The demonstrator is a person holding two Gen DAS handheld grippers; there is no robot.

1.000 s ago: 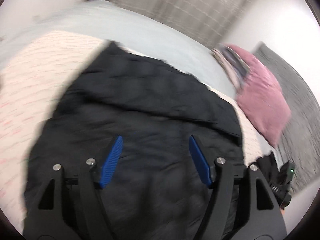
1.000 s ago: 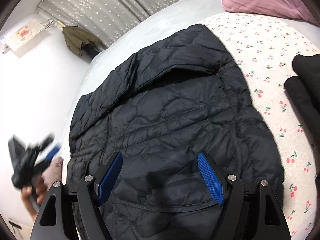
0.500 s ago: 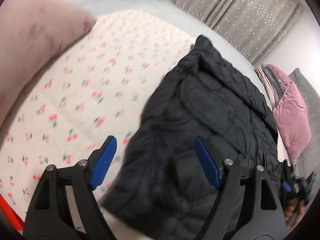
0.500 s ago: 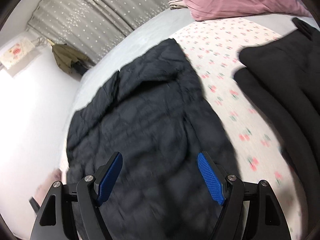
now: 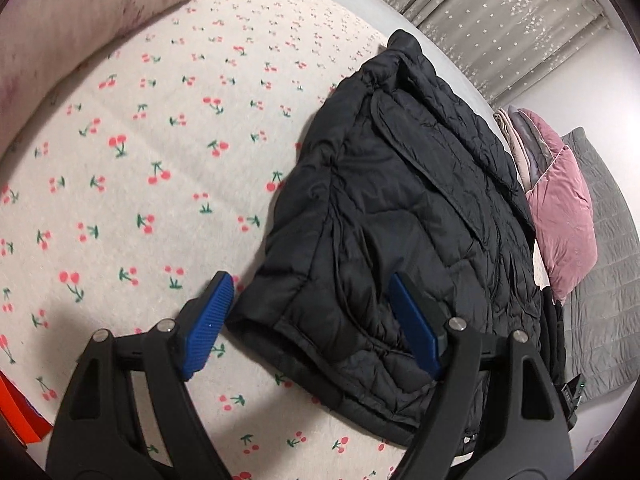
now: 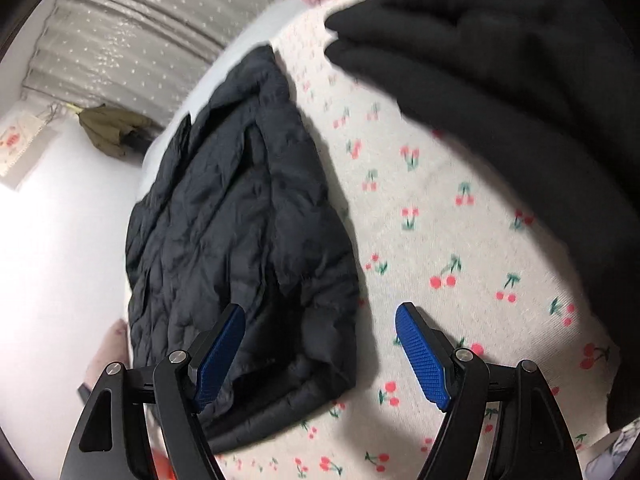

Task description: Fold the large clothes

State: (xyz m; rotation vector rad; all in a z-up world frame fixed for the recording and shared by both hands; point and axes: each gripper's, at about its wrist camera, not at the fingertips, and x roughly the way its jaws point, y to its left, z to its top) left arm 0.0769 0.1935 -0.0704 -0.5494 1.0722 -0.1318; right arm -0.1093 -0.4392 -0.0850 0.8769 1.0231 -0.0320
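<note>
A black quilted puffer jacket (image 5: 404, 216) lies on the cherry-print bed cover (image 5: 132, 168), folded lengthwise into a long strip. My left gripper (image 5: 308, 312) hangs open over the jacket's near left corner, with the hem edge between its blue pads (image 5: 208, 324) and no pad pressing on it. In the right wrist view the same jacket (image 6: 240, 240) fills the left half. My right gripper (image 6: 320, 340) stands open above the jacket's near right corner, one pad over the fabric and the other over the cover (image 6: 432, 240).
A pile of black clothes (image 6: 520, 80) lies on the cover to the right of the jacket. A pink pillow (image 5: 564, 216) and a grey quilt (image 5: 612, 280) sit beyond it. A pale pillow (image 5: 72, 20) lies at the far left. Grey curtains (image 5: 500, 12) hang behind the bed.
Both grippers have swung apart from over the jacket's middle, the left one to its left hem corner and the right one to its right hem corner. The jacket has not moved.
</note>
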